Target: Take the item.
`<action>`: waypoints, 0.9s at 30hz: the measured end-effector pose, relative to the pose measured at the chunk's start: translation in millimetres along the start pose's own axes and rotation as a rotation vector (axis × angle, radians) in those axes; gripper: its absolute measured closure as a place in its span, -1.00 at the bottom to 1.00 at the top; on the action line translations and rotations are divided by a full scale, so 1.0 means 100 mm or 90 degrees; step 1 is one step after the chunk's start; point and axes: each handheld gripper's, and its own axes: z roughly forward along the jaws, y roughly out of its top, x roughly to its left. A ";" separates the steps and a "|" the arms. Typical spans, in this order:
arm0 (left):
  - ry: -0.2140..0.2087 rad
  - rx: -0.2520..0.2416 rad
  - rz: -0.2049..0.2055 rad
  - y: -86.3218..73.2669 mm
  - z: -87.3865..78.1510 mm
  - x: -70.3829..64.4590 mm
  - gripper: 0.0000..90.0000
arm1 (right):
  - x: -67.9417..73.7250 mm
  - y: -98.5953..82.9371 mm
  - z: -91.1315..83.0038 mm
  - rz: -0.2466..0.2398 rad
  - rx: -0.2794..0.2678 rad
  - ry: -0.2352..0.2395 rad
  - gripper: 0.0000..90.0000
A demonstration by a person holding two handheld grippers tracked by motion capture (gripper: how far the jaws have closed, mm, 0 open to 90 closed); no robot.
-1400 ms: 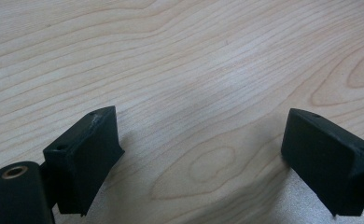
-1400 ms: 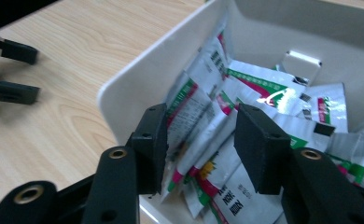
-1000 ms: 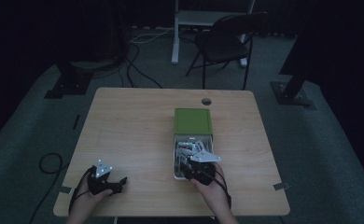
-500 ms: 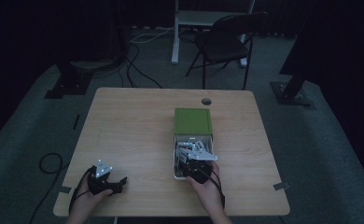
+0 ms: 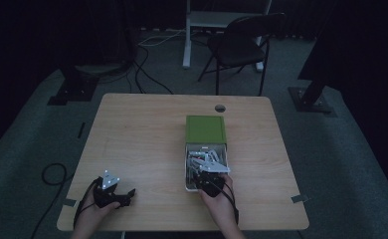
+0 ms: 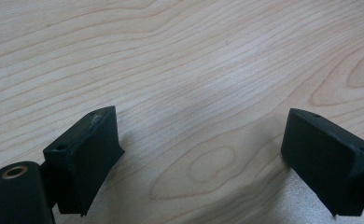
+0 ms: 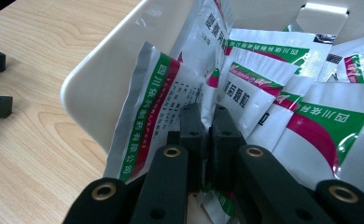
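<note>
Little is changed since the earlier frames: the right claw (image 5: 205, 175) is kept low at the near end of the white box (image 7: 96, 70), and the left claw (image 5: 127, 191) is left resting on the tabletop (image 5: 142, 134), its jaws spread wide with bare wood between them. In the right gripper view the jaws are pressed together, and a silver sachet (image 7: 159, 93) with green and red stripes is seemingly pinched at its lower edge, though the exact bite is hidden. A slip is to be feared if only a thin margin of foil is caught. Neighbouring sachets (image 7: 259, 88) are packed touching it, so one may be dragged out alongside. The light box, beside its green lid (image 5: 205, 129), may be tugged along, since it is not steadied.
</note>
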 end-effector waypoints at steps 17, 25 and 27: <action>0.000 0.000 0.000 0.00 0.00 0.00 -0.73 | -0.08 0.14 -0.17 0.015 -0.040 0.013 0.94; 0.000 0.000 0.000 0.00 0.00 0.00 -0.73 | -0.16 0.27 -0.36 0.035 -0.086 0.021 0.94; 0.000 0.000 0.000 0.00 0.00 0.00 -0.73 | -0.18 0.31 -0.41 0.038 -0.096 0.019 0.94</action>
